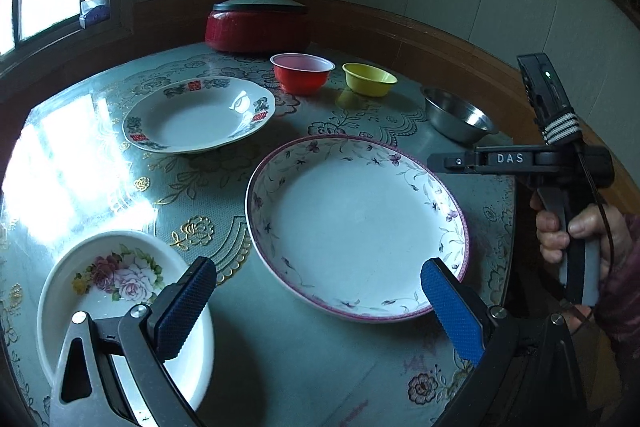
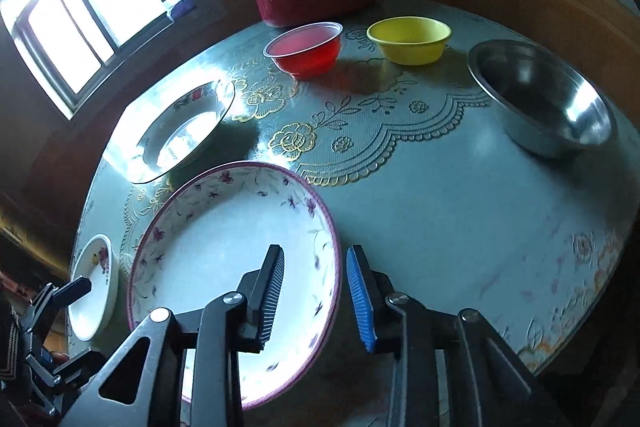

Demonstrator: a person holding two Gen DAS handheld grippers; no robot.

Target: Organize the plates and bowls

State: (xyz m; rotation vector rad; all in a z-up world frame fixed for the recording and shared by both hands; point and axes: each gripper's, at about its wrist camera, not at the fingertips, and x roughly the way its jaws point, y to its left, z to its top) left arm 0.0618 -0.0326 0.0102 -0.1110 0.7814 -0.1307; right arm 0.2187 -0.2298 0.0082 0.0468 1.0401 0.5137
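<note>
Plates and bowls spread across round tabletop [image 1: 304, 359] with green floral cloth, everything placed here off the big white plate with purple flower rim [image 1: 356, 227], sitting near the front edge. Just left of that plate and nearer the edge: small white bowl with painted roses inside [image 1: 120, 279]. Beyond the plate, to its left: white shallow plate with red and green rim pattern [image 1: 200, 115]. Farther back from the plate: translucent red plastic bowl [image 1: 302, 73], then yellow plastic bowl [image 1: 370, 79] to its right, then shiny steel bowl [image 1: 460, 119] out toward the right edge. Farthest back from the plate: red pot with grey lid and knob [image 1: 258, 23], against the wall.

Left gripper [image 1: 318, 281] hovering wide apart, holding nothing; left finger over the rose bowl's rim, right finger over the near right rim of the purple-rimmed plate [image 2: 236, 263]. Contact with either: cannot tell.

Right gripper [image 2: 316, 295] partly apart, nothing clamped; straddling the right rim of the plate, dark finger over the plate's well, blue finger outside over bare cloth.
</note>
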